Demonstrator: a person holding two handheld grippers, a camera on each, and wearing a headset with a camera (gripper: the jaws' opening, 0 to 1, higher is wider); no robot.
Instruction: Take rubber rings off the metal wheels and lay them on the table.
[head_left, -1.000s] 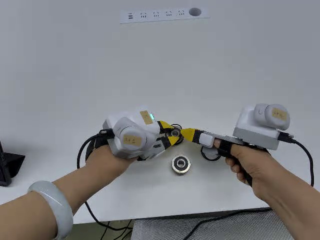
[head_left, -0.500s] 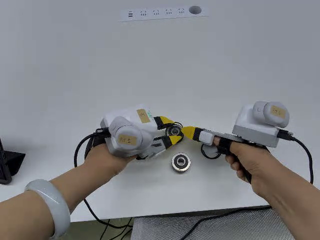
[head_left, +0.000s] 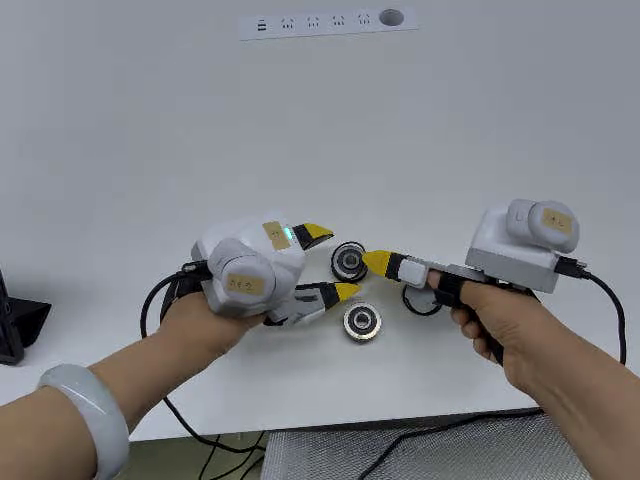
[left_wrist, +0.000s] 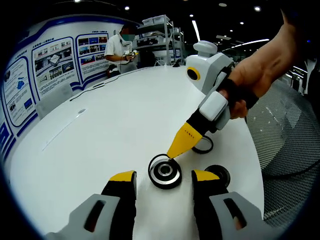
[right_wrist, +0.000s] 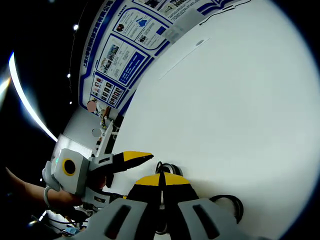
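Observation:
A metal wheel with a black rubber ring (head_left: 349, 261) (left_wrist: 165, 171) sits on the white table, between the spread fingertips of my left gripper (head_left: 331, 261) (left_wrist: 164, 176), which is open and not touching it. My right gripper (head_left: 375, 263) (right_wrist: 160, 179) is shut, and its yellow tip (left_wrist: 177, 148) rests against the wheel's rim; whether it pinches the ring I cannot tell. A second wheel (head_left: 362, 322) (left_wrist: 220, 173) lies nearer me. One loose rubber ring (head_left: 422, 300) (left_wrist: 202, 145) lies on the table under the right gripper.
A white power strip (head_left: 320, 22) lies at the far side of the table (head_left: 300, 130). Black cables trail from both grippers over the near edge (head_left: 300, 425). A dark stand (head_left: 12, 335) sits at the left edge. In the left gripper view a person (left_wrist: 122, 47) stands far behind.
My left gripper opened, let go of the wheel and drew back to the left. The right gripper's tip stays against the wheel.

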